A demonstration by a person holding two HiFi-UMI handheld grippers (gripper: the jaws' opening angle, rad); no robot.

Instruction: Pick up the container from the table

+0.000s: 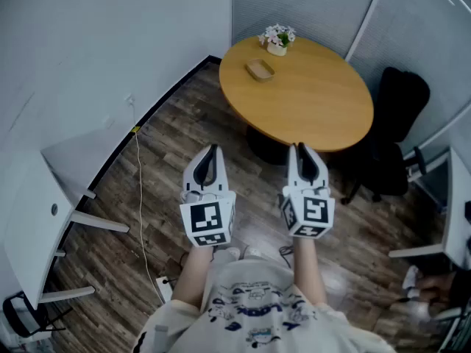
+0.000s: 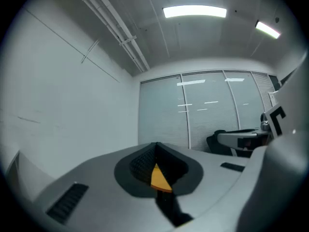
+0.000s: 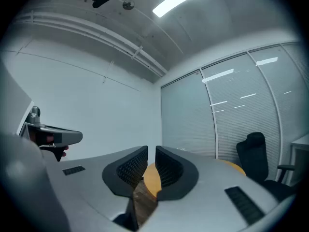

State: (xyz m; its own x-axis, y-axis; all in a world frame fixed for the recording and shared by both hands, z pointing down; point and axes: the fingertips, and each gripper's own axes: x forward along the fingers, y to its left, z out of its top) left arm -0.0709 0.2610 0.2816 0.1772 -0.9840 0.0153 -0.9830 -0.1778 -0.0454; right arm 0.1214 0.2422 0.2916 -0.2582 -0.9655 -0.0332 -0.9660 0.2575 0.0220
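The container point(image 1: 260, 70) is a small, shallow, tan oblong dish on the far left part of the round wooden worktop point(image 1: 316, 101), just beside a flower pot point(image 1: 277, 40). Its long axis runs from far left to near right. It is too small to tell what is inside.

Both grippers hover over the floor, well short of it. The left gripper point(image 1: 213, 151) has its jaws closed at the tips on nothing. The right gripper point(image 1: 300, 150) has its jaws a narrow slit apart, empty.
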